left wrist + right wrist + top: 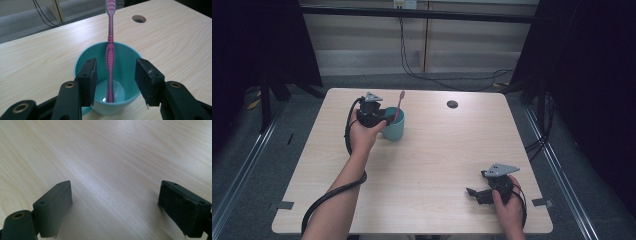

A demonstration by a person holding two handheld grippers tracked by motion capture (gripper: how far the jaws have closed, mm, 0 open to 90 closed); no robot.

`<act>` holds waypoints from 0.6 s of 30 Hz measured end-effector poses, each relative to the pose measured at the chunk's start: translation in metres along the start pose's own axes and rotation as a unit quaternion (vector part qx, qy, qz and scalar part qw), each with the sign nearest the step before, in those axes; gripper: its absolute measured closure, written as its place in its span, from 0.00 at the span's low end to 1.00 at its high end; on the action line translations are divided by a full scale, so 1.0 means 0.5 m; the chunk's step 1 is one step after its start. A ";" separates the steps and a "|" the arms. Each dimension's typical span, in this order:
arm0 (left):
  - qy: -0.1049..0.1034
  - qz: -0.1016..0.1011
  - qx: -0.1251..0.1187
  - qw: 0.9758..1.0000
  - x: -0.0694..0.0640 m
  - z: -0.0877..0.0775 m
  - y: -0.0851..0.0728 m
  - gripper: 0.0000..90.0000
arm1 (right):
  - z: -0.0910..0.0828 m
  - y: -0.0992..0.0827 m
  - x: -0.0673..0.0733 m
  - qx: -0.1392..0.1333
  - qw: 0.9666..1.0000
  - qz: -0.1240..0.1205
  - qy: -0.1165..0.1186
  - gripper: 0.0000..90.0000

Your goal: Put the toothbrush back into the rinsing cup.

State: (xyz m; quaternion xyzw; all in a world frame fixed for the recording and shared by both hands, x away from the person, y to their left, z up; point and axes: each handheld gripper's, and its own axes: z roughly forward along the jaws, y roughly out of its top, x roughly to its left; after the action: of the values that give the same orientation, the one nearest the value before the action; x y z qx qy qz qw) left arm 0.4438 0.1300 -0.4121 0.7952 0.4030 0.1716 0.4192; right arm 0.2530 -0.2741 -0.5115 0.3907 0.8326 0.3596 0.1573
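Two black jaws of the left gripper (116,83) parted and released, a pink toothbrush (110,62) standing between the pads without touching either, leaning on the far rim of a teal cup (130,62). Seen from the high view, left gripper (384,117) just beside the teal cup (395,131), toothbrush (399,106) poking up and tilted away, left hand (362,135) wrapped round the gripper body. No brand, label or lettering legible on cup, brush or grippers. Cup standing toward the far left part of the table (432,165), well back from every edge, wide bare wood on all sides. Right gripper (477,192) low near the front right corner, jaws spread wide and gripping nothing, pads over plain wood (112,170), well apart from the cup. Small round cable hole (452,104) near the far edge. Pale wood-grain tabletop, grey floor, black cables trailing below a light panelled wall, dark curtains either side.
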 end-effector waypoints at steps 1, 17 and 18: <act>0.000 0.000 0.000 1.000 0.000 0.000 0.000 0.56 | 0.000 0.000 0.000 0.000 1.000 0.000 0.000 0.12; -0.027 -0.007 0.000 1.000 0.003 -0.030 -0.011 0.38 | 0.000 0.000 0.000 0.000 1.000 0.000 0.000 0.12; -0.029 -0.002 0.001 1.000 0.003 -0.032 -0.012 0.37 | 0.000 0.000 0.000 0.000 1.000 0.000 0.000 0.12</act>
State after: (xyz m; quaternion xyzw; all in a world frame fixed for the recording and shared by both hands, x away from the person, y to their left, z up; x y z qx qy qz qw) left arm 0.4318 0.1416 -0.4074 0.7995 0.3926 0.1473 0.4301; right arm 0.2530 -0.2741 -0.5115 0.3908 0.8325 0.3597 0.1572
